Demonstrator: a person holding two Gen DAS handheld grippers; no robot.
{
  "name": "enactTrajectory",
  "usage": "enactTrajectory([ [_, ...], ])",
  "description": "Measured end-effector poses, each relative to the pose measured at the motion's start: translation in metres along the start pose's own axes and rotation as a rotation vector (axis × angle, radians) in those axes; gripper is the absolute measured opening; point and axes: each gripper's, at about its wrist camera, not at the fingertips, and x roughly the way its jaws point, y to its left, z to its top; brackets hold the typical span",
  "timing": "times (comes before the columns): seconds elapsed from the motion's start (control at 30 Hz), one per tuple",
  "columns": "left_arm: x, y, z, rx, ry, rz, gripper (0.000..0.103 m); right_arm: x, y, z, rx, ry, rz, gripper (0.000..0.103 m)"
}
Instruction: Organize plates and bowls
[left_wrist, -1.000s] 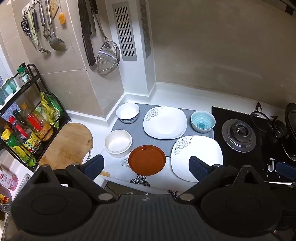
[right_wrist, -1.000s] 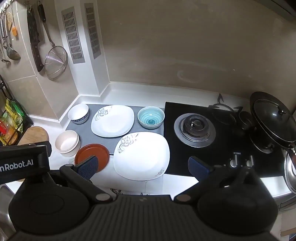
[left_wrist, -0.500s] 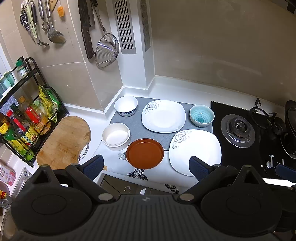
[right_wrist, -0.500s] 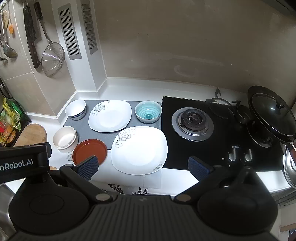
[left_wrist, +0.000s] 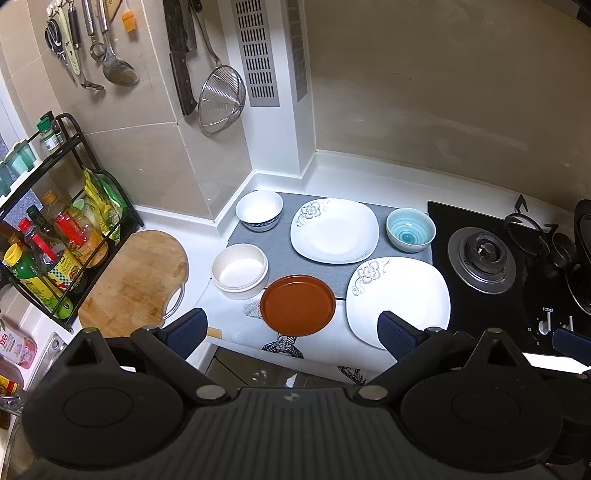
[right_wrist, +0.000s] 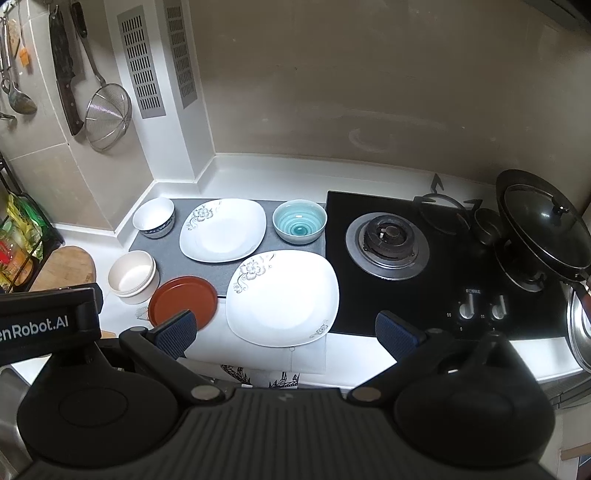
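On the counter lie two white square floral plates, one far (left_wrist: 334, 229) (right_wrist: 222, 229) and one near (left_wrist: 399, 300) (right_wrist: 282, 297). A brown round plate (left_wrist: 297, 304) (right_wrist: 183, 302) lies at the front. A cream bowl (left_wrist: 239, 271) (right_wrist: 133, 277), a white bowl with a blue base (left_wrist: 259, 215) (right_wrist: 153, 217) and a teal bowl (left_wrist: 410, 229) (right_wrist: 299, 220) stand around them. My left gripper (left_wrist: 291, 332) is open and empty, held above the counter's front edge. My right gripper (right_wrist: 286, 334) is open and empty, above the near white plate's front edge.
A grey mat (left_wrist: 280, 254) lies under the far dishes. A gas hob (right_wrist: 388, 240) with a lidded black pan (right_wrist: 543, 221) is at the right. A wooden cutting board (left_wrist: 136, 273) and a bottle rack (left_wrist: 48, 236) stand left. Utensils, a knife and a strainer (left_wrist: 221, 99) hang on the wall.
Both views have drifted slightly: the dishes sit a little higher and then lower again in frame, so both grippers shifted a bit above the counter. No dish has moved.
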Motion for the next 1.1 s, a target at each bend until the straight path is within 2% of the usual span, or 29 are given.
enactTrajectory([
  [0.43,-0.007,0.013,-0.008,0.003,-0.021,0.035,0.099,-0.004,0.013,-0.008,-0.005,0.002,0.032,0.103],
  [1.1,-0.009,0.013,-0.014,0.004,-0.025,0.036,0.099,-0.01,0.012,-0.013,-0.015,-0.003,0.037,0.103],
])
